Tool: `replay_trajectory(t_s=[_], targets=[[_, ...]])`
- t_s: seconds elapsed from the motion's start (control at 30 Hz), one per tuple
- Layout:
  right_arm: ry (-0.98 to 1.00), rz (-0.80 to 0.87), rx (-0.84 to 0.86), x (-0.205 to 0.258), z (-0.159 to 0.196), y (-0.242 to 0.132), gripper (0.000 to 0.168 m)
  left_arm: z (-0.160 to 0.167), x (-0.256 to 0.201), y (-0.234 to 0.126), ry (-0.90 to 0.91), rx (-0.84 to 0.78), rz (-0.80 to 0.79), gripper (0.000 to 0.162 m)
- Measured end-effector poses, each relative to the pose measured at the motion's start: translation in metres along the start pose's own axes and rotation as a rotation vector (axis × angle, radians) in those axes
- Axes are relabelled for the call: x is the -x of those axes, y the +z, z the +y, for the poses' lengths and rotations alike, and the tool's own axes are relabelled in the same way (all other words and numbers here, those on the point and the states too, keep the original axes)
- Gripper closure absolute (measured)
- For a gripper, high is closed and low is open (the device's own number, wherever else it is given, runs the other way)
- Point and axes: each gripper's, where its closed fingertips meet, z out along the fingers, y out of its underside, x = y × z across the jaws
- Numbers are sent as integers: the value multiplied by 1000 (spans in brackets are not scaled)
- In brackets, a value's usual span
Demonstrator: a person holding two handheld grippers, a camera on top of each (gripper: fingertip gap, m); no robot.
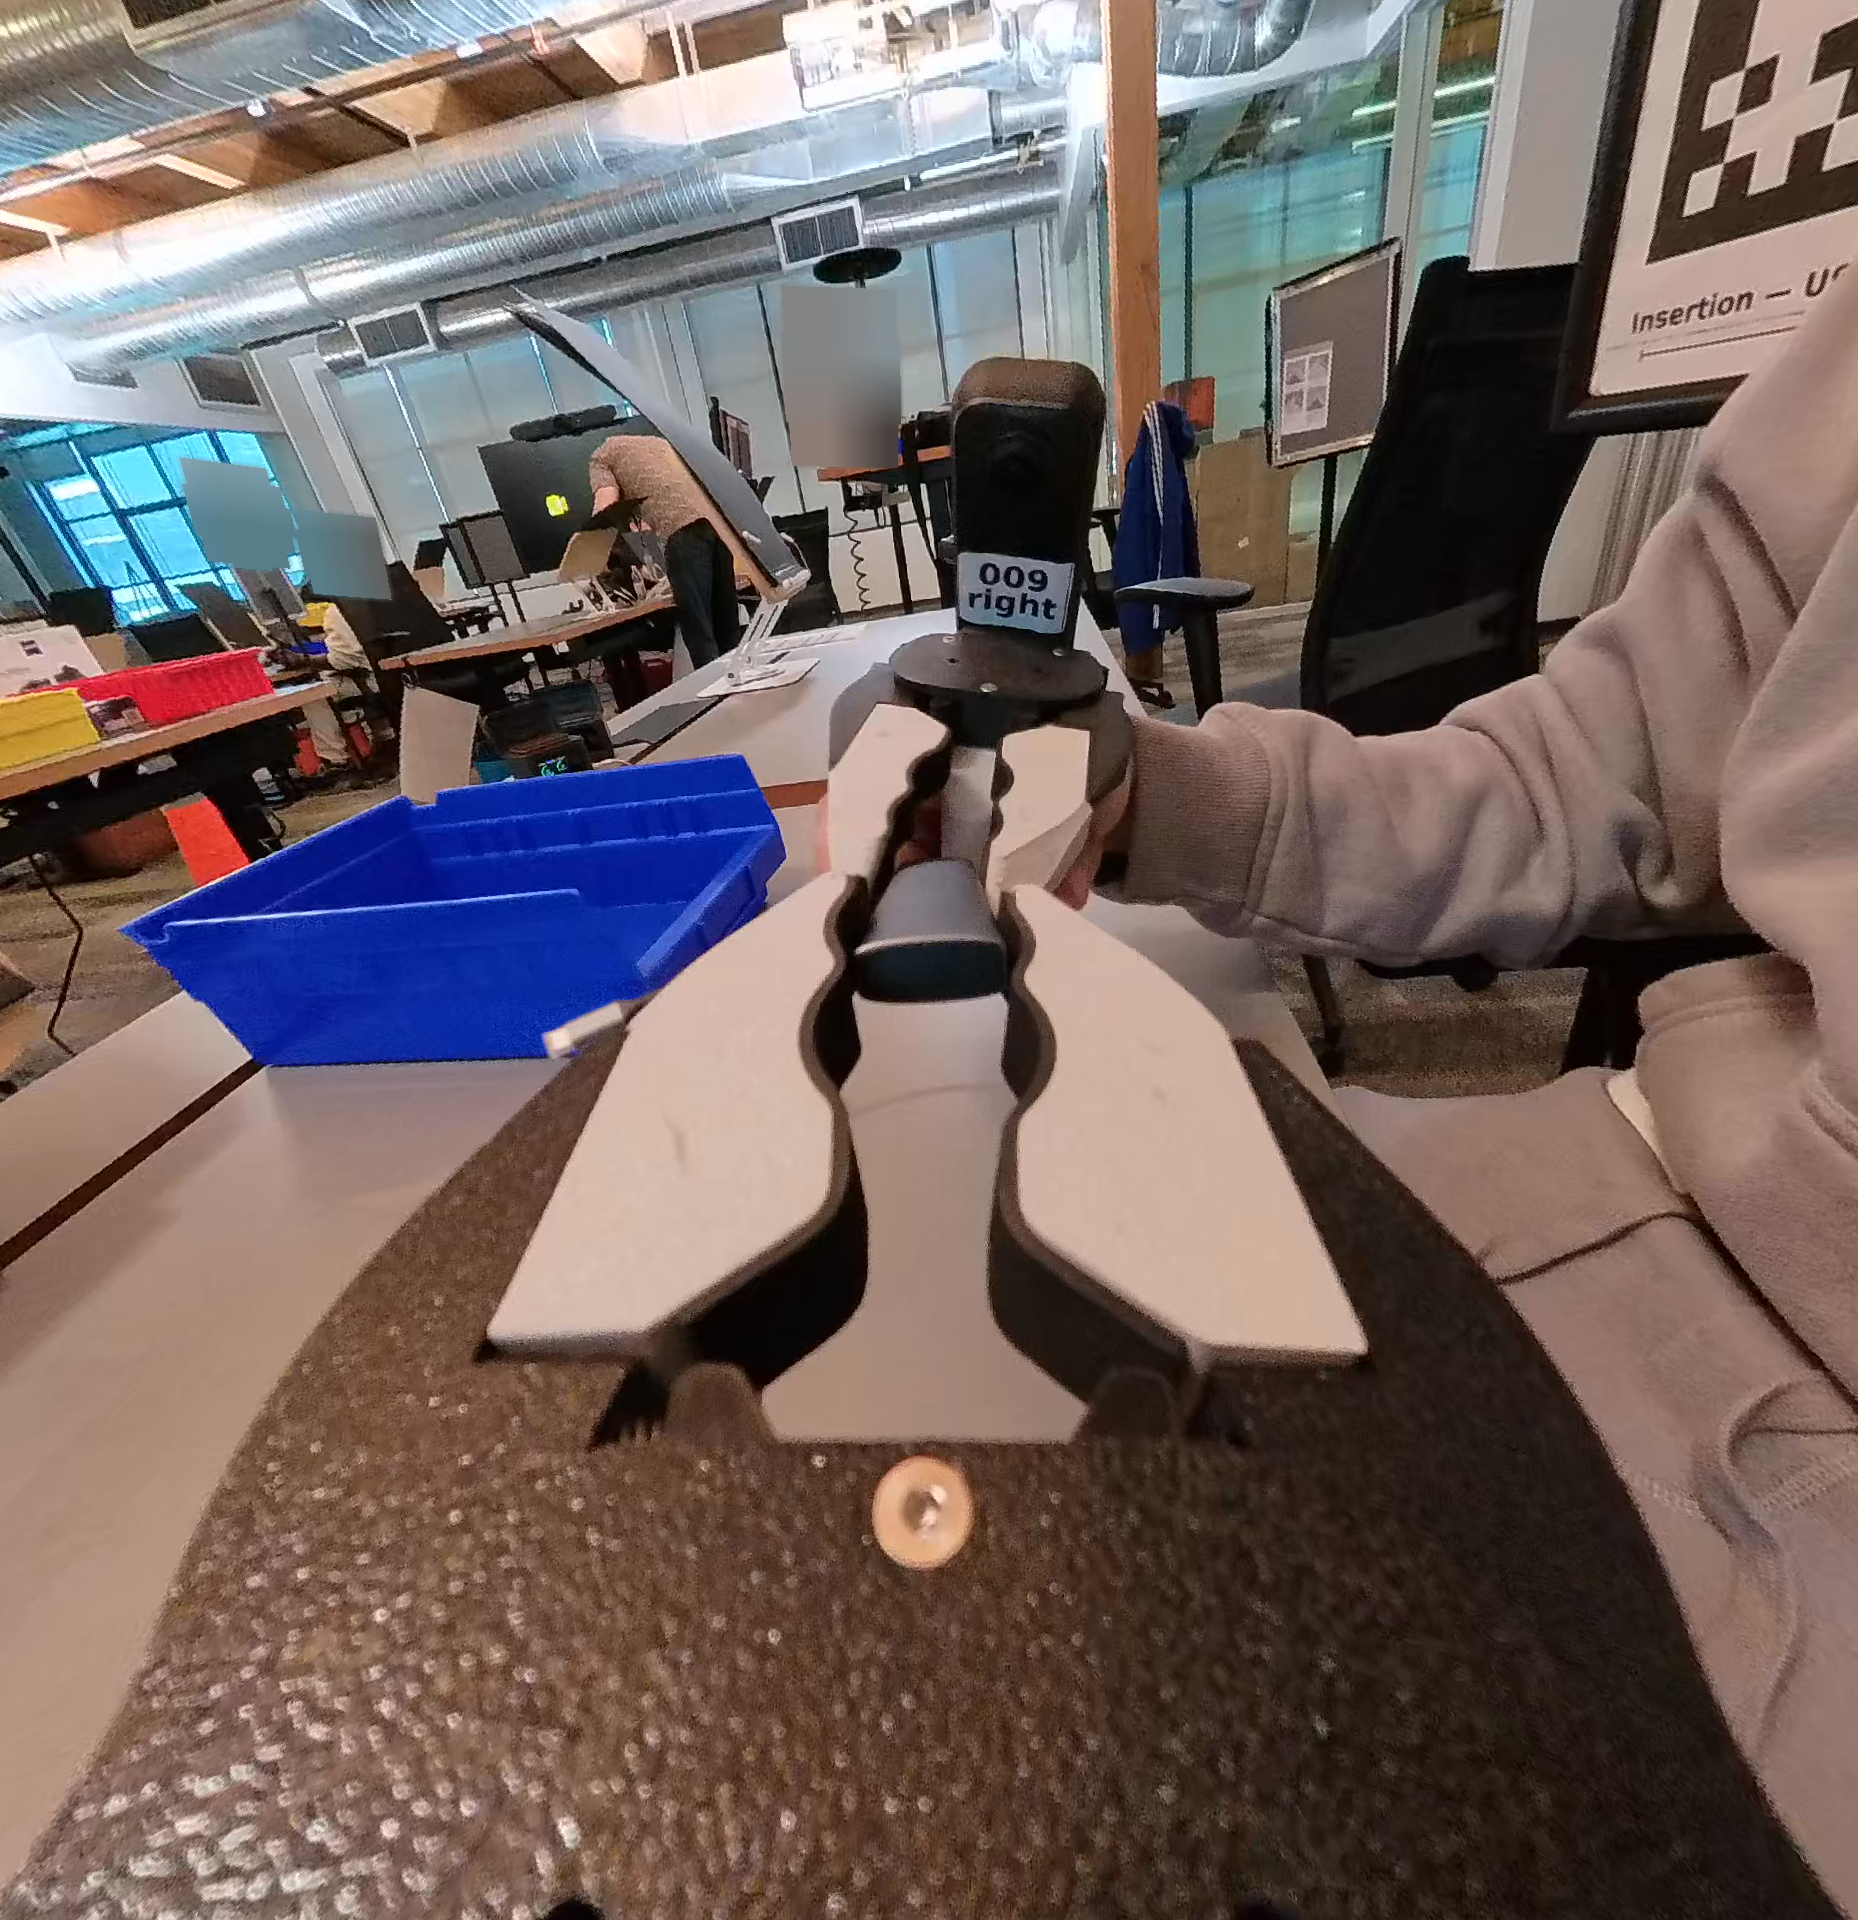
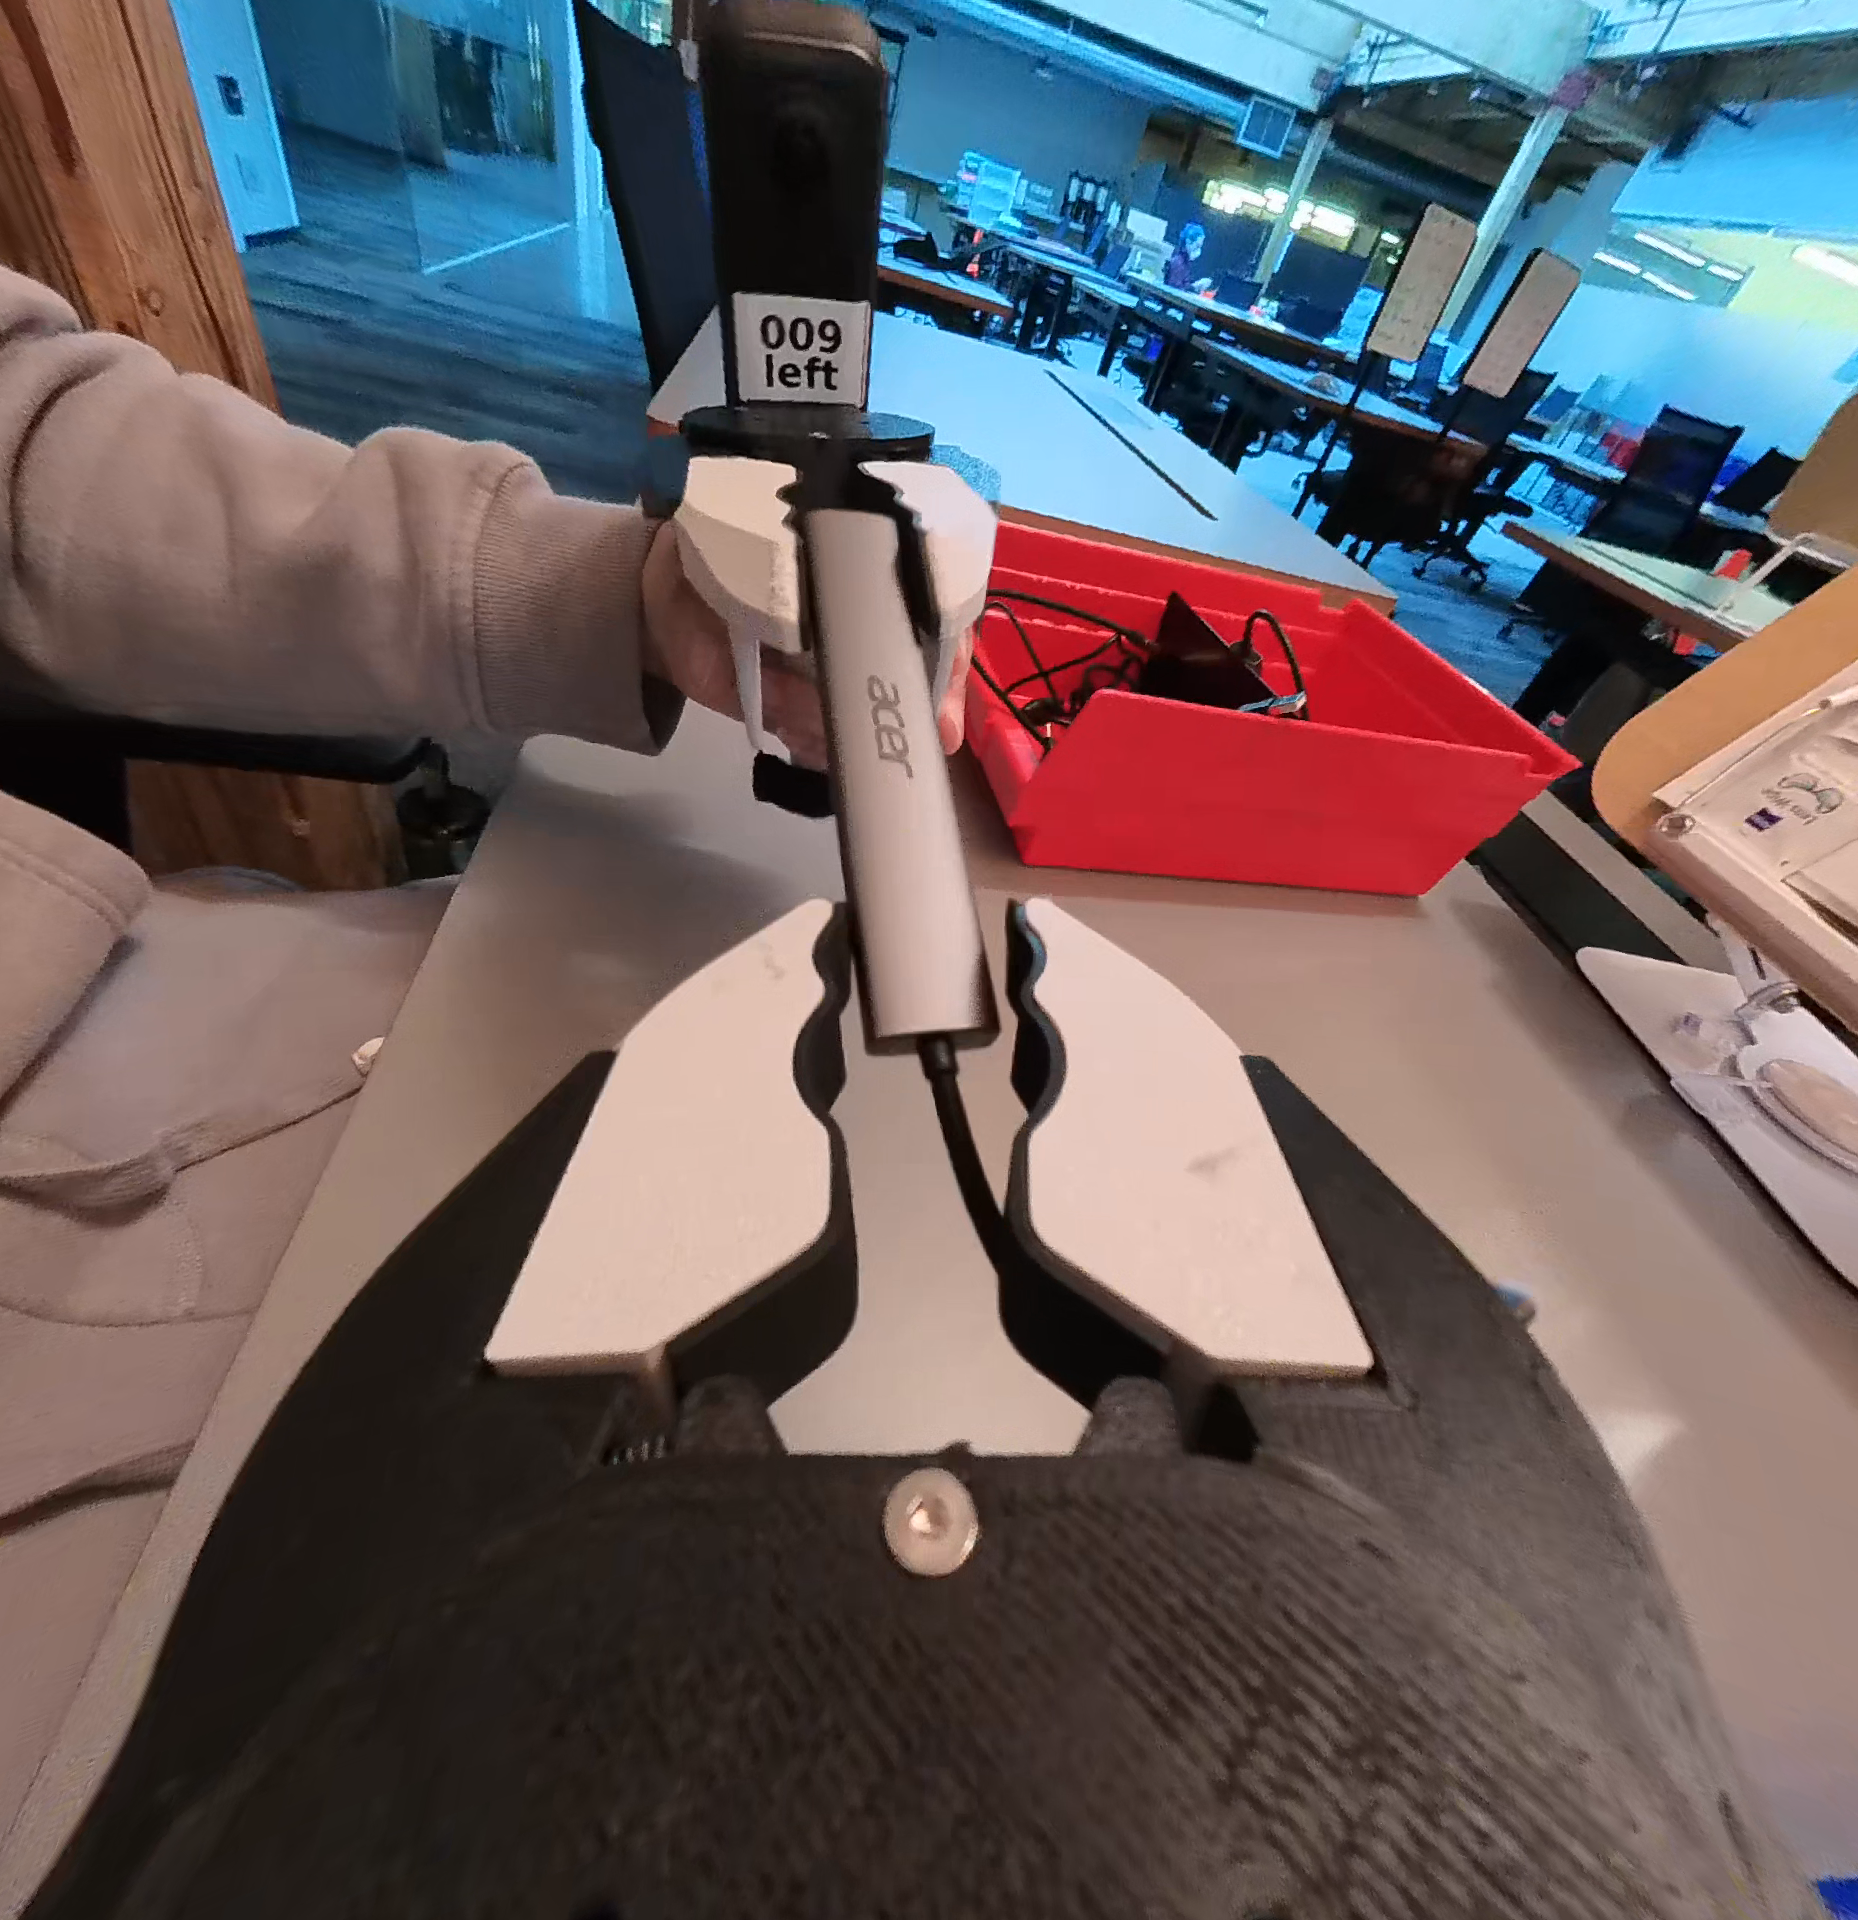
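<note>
Grippers, two: left gripper and right gripper both on one silver hub.

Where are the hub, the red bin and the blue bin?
hub [image 2: 894, 821]: right wrist view, on its silver body, midway along.
red bin [image 2: 1247, 795]: right wrist view, on its near outer wall.
blue bin [image 1: 416, 982]: left wrist view, on its near outer wall.
</note>
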Motion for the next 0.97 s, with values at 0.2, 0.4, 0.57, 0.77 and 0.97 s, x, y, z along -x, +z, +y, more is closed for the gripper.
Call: replay_trajectory(t_s=[0.2, 0.4, 0.57, 0.77, 0.97], targets=[[44, -36, -20, 0, -1, 1, 143, 6, 4, -4, -22, -20, -5, 138], [205, -86, -107, 1, -7, 5, 144, 2, 8, -9, -74, -126, 11, 138], [275, -101, -79, 1, -3, 8, 144, 9, 12, -12, -116, -156, 3, 138], [170, 30, -72, -15, 0, 4, 144, 20, 26, -16, -218, -15, -133, 106], [205, 330, -115, -61, 9, -26, 144, 22, 91, -97, -80, 436, -630, 118]])
